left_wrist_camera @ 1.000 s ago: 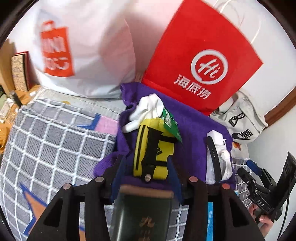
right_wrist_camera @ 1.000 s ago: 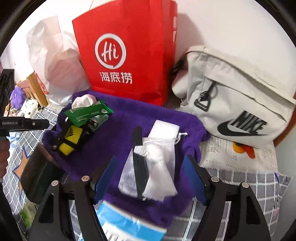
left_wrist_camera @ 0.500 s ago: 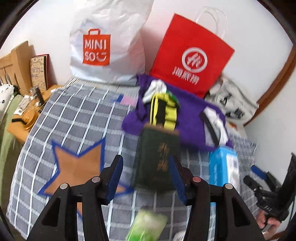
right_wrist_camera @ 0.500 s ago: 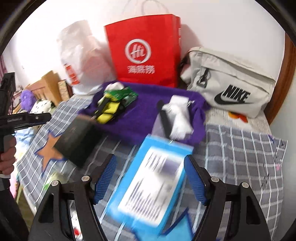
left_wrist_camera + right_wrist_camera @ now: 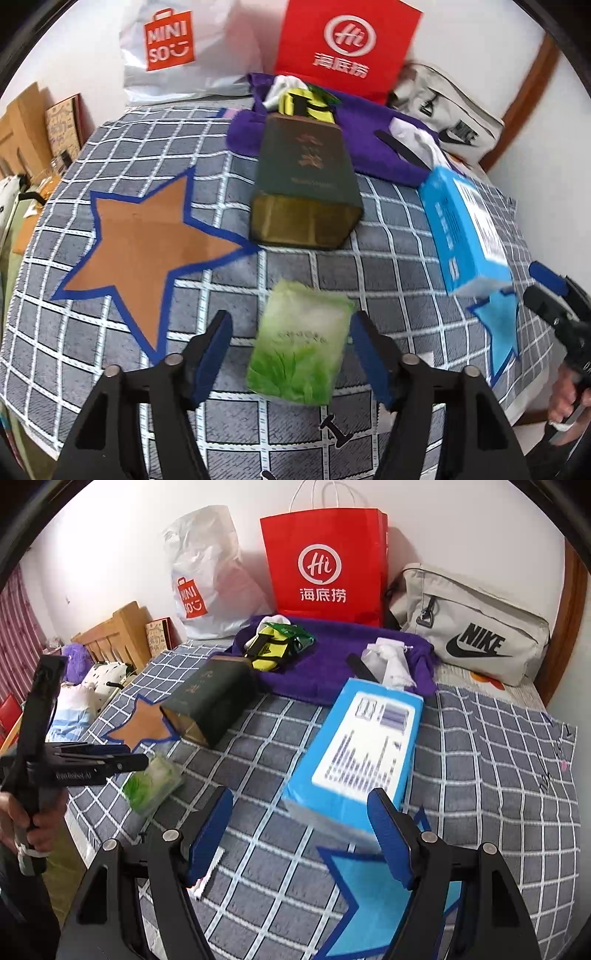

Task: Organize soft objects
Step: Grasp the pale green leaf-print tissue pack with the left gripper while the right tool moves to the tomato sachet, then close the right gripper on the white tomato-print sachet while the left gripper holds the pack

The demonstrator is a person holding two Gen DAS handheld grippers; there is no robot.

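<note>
On the checked bed cover, near its front edge:
Left tongs [image 5: 290, 349]: we have just been spreading the jaws; a green tissue pack [image 5: 301, 341] lies between them, untouched.
Right tongs [image 5: 299, 836]: jaws apart, with the near end of a blue box [image 5: 358, 749] between them; we can't tell if the pads touch it.
Dark green box [image 5: 304, 188]: on its side, toward the middle.
Purple towel [image 5: 332, 668]: at the back edge, with yellow strap [image 5: 267, 650] and white pouch [image 5: 391, 662] on it.
</note>
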